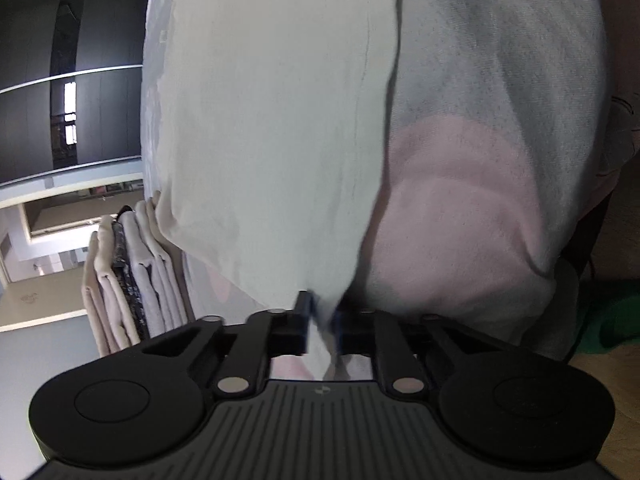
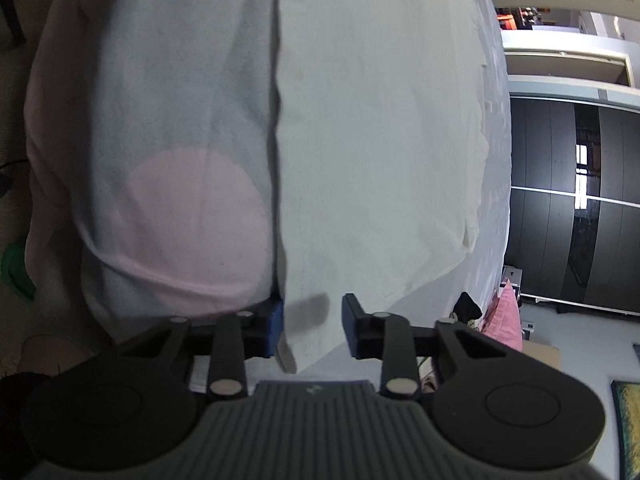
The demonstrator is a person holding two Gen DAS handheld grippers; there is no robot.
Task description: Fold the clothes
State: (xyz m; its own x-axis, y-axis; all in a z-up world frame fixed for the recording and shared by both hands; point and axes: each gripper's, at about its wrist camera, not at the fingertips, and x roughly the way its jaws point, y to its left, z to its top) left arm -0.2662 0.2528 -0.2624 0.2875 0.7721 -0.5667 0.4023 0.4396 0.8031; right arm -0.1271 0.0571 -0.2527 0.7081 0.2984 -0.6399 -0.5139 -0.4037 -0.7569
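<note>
At six o'clock in the left wrist view, my left claw (image 1: 320,328) is pinching the near corner of the cream garment (image 1: 272,120), pads pressed together on the cloth. My right claw (image 2: 312,326) is standing partly spread around the garment's other near corner (image 2: 288,344); cloth is lying between the pads, but they are not squeezing it yet as far as I can tell. The garment is lying flat on the bed (image 2: 172,120), over a white cover with a pink patch (image 2: 196,216). I am taking both near corners, I judge, to lift the hem and fold it away. A stack of folded clothes (image 1: 132,280) is sitting at nine o'clock. No readable labels or writing anywhere.
</note>
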